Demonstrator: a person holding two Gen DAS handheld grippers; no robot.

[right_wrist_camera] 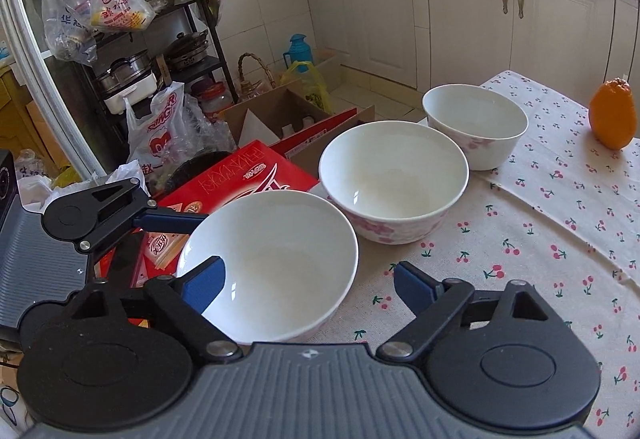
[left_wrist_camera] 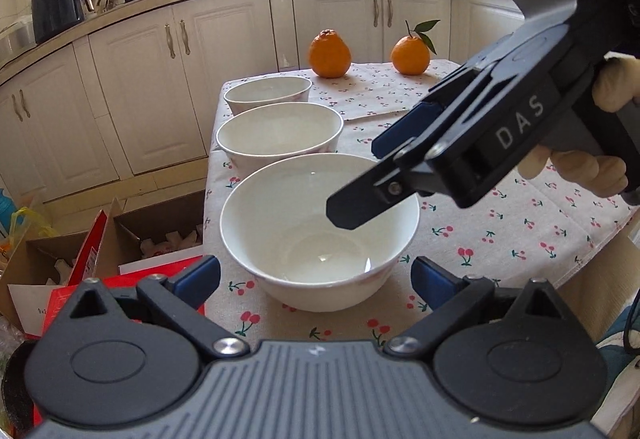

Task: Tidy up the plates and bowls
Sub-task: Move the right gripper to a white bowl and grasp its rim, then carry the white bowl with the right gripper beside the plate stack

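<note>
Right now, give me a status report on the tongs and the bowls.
Both tongs open, left tongs and right tongs flanking the nearest bowl, nothing gripped. Three bowls in a row, unstacked. Right tongs' finger overhangs its rim.

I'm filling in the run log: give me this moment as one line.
stage: reaching | target: near bowl | left gripper: open | right gripper: open, straddling rim | held: nothing

Glossy glazed bowls (left_wrist_camera: 320,239); matt printed cotton tablecloth (left_wrist_camera: 520,239)

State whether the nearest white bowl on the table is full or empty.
Empty. The nearest bowl shows its bare white bottom in both views, with only glare inside.
</note>
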